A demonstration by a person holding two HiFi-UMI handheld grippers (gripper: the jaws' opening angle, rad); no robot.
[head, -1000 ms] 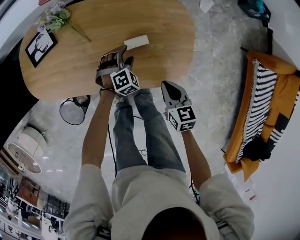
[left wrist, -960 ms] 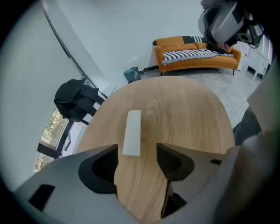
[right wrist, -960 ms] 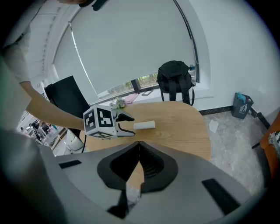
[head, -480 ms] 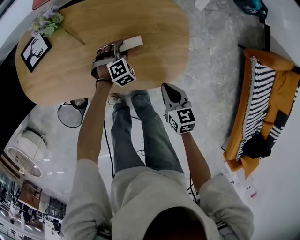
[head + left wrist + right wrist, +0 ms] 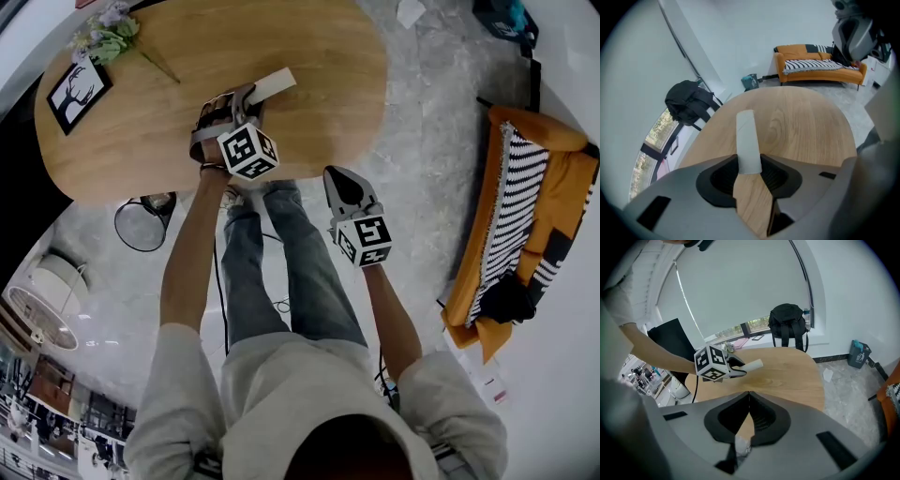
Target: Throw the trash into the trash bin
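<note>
On grey mottled floor [image 5: 422,169]: oval wooden table [image 5: 319,75], orange sofa [image 5: 536,120], wire bin [image 5: 141,225].

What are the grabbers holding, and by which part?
Left gripper: jaws closing on the near end of the white paper strip. Right gripper: shut, holding nothing.

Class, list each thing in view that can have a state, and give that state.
paper strip: near end pinched, rest sticking out over the table.
left gripper: jaws closing, pads against the paper strip.
right gripper: shut, empty.
trash bin: upright on the floor.
picture frame: lying flat on the table.
</note>
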